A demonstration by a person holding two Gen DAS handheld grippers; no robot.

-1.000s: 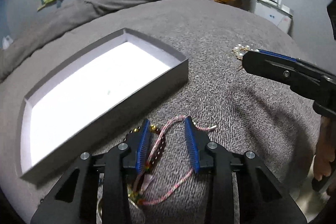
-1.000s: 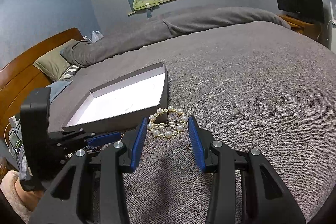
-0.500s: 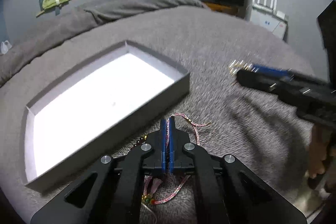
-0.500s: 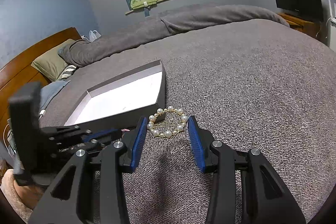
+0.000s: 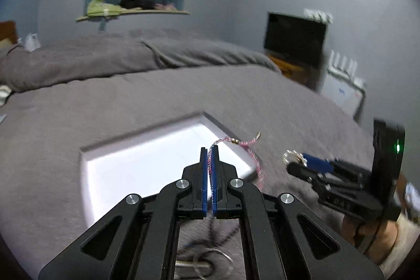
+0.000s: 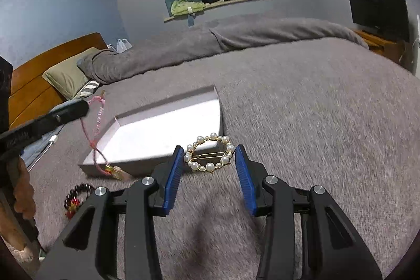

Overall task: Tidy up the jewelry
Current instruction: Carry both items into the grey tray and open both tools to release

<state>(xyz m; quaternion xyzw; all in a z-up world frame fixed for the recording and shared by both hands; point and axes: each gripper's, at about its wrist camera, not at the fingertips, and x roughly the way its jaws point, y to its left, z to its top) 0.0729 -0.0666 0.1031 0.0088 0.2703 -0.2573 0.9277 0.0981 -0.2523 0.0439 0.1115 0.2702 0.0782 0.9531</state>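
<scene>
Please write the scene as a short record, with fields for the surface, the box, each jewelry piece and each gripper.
surface: grey bed cover
box: open, white inside, nothing visible in it
pink cord: pinched in left gripper, hangs clear of the bed beside the box
pearl clip: on the bed, between the fingers of the right gripper, untouched
dark bead bracelet: on the bed, near the box
right gripper: open
</scene>
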